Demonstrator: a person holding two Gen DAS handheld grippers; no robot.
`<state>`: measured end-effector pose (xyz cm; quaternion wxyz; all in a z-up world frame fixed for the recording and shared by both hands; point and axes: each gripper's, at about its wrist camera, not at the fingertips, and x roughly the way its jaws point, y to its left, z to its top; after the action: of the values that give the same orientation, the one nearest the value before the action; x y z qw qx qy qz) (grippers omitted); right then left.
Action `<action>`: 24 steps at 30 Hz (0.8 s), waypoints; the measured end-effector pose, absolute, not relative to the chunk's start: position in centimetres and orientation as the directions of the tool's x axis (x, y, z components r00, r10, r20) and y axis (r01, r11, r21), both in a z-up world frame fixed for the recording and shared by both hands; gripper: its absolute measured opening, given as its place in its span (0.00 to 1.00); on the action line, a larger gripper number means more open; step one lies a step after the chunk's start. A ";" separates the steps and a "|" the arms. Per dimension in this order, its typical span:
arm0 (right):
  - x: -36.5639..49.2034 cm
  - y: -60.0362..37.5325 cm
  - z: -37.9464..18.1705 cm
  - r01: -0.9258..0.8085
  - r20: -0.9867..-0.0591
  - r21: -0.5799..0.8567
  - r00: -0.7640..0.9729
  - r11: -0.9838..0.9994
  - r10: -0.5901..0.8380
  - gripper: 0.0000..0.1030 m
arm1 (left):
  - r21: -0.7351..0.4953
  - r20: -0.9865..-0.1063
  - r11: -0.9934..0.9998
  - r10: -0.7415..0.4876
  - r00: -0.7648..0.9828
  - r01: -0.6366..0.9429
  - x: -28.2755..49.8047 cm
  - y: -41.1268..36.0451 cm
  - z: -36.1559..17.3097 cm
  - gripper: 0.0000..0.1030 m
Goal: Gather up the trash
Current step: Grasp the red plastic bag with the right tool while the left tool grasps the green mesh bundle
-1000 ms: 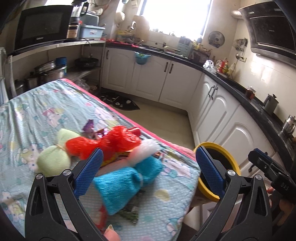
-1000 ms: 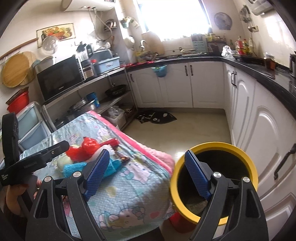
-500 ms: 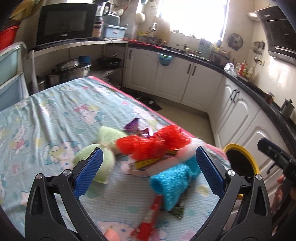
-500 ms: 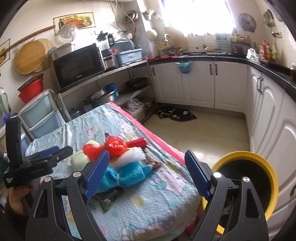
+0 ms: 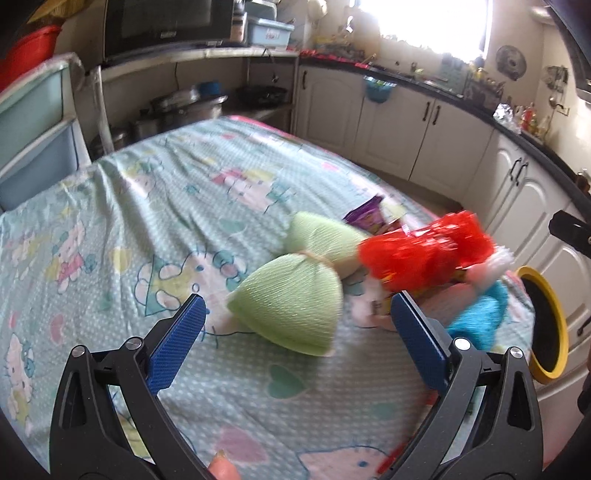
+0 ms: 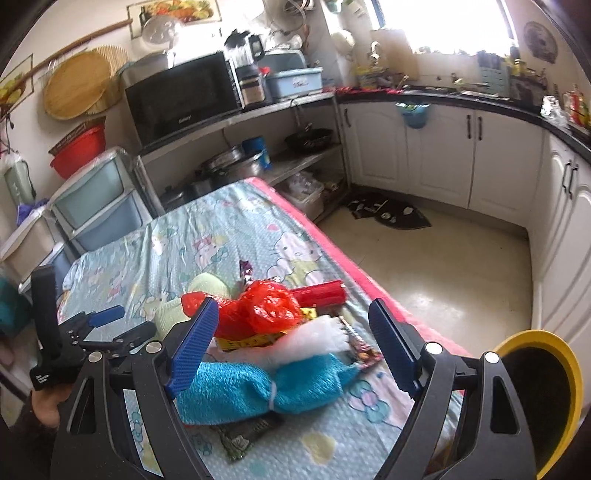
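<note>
Each gripper, left gripper (image 5: 295, 334) and right gripper (image 6: 288, 338), has a black plastic frame with triangular cut-outs, silver screws, and ribbed blue pads lining its jaws

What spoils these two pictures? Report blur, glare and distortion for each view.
Left wrist view: the green mesh bundle and red bag are smeared by motion blur, and the window is blown out. Right wrist view: sharper, with the window glaring; fisheye bends the cabinets and darkens the corners.
</note>
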<state>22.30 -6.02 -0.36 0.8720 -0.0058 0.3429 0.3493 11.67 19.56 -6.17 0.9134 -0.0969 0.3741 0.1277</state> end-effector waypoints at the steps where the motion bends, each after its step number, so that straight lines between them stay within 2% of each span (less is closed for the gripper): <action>1: 22.6 -5.3 -0.7 -0.622 -0.611 0.227 0.508 0.749 0.607 0.78 | -0.090 -0.717 0.947 0.153 0.680 -0.308 12.0 20.0 -6.7 0.90; 6: 23.7 -2.7 -1.8 -0.647 -0.644 0.213 0.471 0.732 0.603 0.76 | -0.105 -0.740 0.951 0.121 0.661 -0.291 13.4 20.8 -8.2 0.90; 15: 25.7 -0.1 -4.2 -0.669 -0.709 0.229 0.382 0.707 0.592 0.62 | -0.091 -0.754 0.966 0.092 0.651 -0.241 15.8 20.8 -9.6 0.90; 18: 26.1 0.6 -5.0 -0.682 -0.732 0.227 0.352 0.696 0.584 0.47 | -0.095 -0.759 0.967 0.084 0.645 -0.238 16.6 21.0 -9.9 0.90; 20: 26.1 1.0 -5.2 -0.692 -0.738 0.227 0.337 0.685 0.585 0.32 | -0.111 -0.763 0.965 0.071 0.642 -0.239 16.8 21.3 -10.2 0.90; 24: 25.3 1.5 -4.8 -0.721 -0.730 0.211 0.333 0.660 0.597 0.16 | -0.143 -0.769 0.958 0.051 0.638 -0.248 16.9 22.1 -10.7 0.89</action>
<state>25.29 1.45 -4.77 0.8130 -0.0755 0.4113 0.4052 16.86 22.11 -10.75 0.8971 -0.1184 0.4174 0.0833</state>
